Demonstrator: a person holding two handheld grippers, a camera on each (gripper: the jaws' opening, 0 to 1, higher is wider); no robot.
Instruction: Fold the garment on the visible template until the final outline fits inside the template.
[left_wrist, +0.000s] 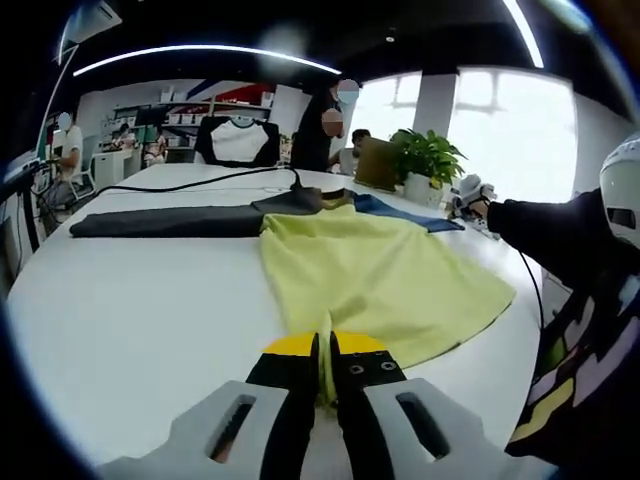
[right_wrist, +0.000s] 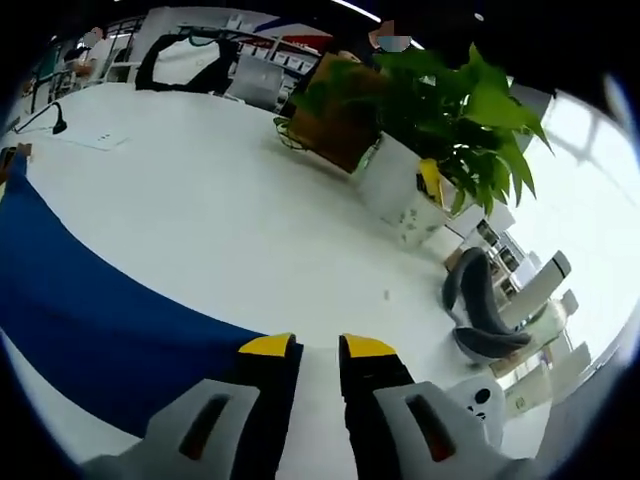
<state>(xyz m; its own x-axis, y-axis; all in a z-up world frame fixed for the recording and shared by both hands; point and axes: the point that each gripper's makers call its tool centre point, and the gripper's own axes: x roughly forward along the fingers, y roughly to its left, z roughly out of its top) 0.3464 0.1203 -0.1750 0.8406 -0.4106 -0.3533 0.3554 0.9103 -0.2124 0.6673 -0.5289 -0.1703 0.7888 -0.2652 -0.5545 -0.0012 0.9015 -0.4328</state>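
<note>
1. In the left gripper view we see one white table (left_wrist: 130, 300), and at its far left one dark garment (left_wrist: 165, 221) lying flat and long.
2. One black cable (left_wrist: 190, 183) runs across the table beyond the dark garment.
3. One yellow garment (left_wrist: 385, 275) is spread mid-table, and its near edge reaches the left gripper (left_wrist: 324, 348).
4. The left gripper's jaws are pressed together on a fold of the yellow garment.
5. One blue cloth (left_wrist: 405, 213) peeks out past the yellow garment's far edge.
6. We count one potted plant (left_wrist: 425, 160) at the far right of the table.
7. At the right edge a person's dark sleeve (left_wrist: 550, 235) reaches over the table.
8. In the right gripper view the blue cloth (right_wrist: 90, 310) covers the left side of the table (right_wrist: 230, 220).
9. The right gripper (right_wrist: 318, 348) hovers at the cloth's edge, its jaws a little apart with nothing between them.
10. The plant (right_wrist: 450, 110) stands on the right in one white pot (right_wrist: 400, 190).
11. One grey headset (right_wrist: 485, 310) lies at the table's right edge.
</note>
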